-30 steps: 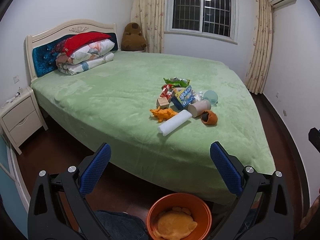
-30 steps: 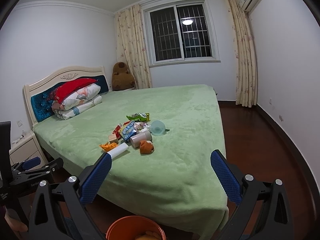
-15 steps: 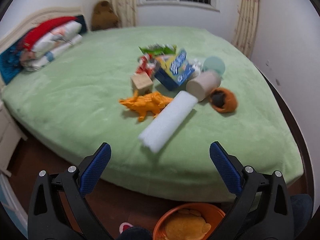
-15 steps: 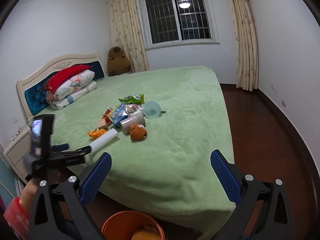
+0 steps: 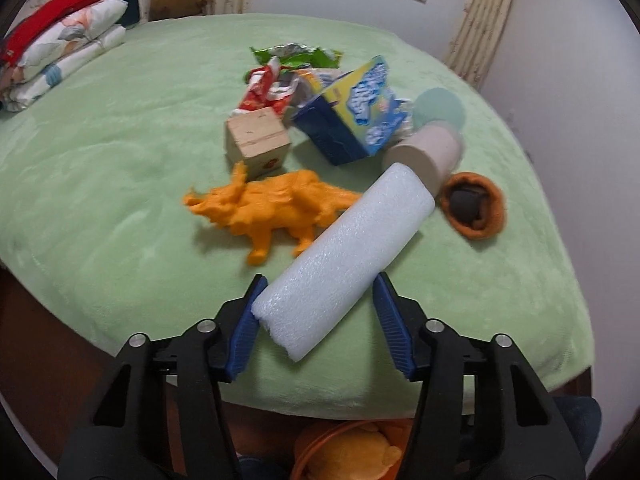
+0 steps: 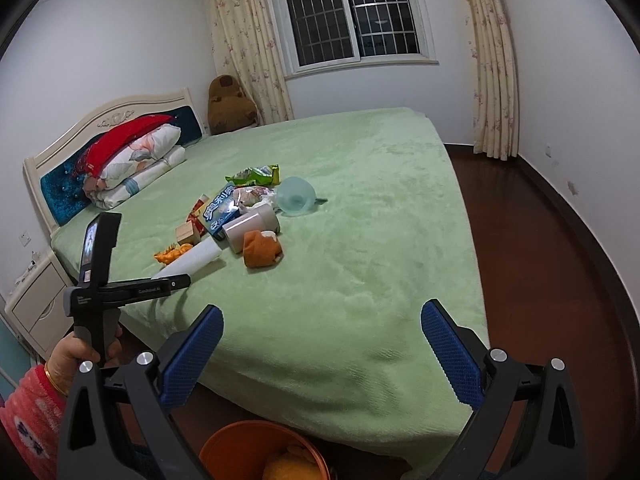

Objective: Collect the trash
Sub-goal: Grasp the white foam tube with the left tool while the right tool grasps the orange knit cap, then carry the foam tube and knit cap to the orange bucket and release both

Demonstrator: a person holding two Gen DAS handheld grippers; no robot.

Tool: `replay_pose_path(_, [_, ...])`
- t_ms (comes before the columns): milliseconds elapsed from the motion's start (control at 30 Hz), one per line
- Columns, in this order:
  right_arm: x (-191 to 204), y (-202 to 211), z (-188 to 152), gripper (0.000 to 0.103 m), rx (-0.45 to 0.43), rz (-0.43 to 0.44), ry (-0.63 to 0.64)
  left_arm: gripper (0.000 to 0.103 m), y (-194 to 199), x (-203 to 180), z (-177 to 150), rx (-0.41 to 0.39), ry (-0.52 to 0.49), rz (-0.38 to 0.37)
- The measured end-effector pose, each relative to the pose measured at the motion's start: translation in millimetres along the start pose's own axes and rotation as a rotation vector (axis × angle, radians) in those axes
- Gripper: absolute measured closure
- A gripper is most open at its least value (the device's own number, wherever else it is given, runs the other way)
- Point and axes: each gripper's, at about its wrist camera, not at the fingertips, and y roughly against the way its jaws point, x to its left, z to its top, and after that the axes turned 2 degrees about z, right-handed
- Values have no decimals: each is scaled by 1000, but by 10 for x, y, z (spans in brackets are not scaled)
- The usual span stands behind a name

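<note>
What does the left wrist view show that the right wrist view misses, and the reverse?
Only the left wrist view shows the left gripper with its fingers flanking the near end of the white foam roll, the left one touching, the right not yet closed.

Only the right wrist view shows the barred window, the headboard and the open right gripper.

Both show the green bed, orange dinosaur and orange bin.

A bedroom at night, as seen from my rig.
I see a green bed (image 6: 380,208) with pillows (image 6: 132,160) stacked at its headboard (image 6: 60,184), a brown plush (image 6: 230,104) in the corner, a barred window (image 6: 352,12) between curtains (image 6: 490,60), and a nightstand (image 6: 36,300).
</note>
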Motion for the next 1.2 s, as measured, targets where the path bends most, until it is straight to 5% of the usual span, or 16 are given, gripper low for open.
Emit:
replay_pose_path(433, [85,-416,39,5,51,2,3,70,147,34,-178,-63,20,-19])
replay_pose_path(767, [342,-1406,480,6,139,147,-7,75,544,114,-305,-145,42,-17])
replay_pose_path(967, [615,-2032,598,6,243,70,77,75,821,112,-403,-177,25,-9])
replay_pose_path(1067, [603,-2175,578,13,281,36,65,75,897,123,-446,-185,31,-12])
replay_pose_path(1200, [568,-2258,540,59,306,23,55,75,930,124,-491,-188,31,-5])
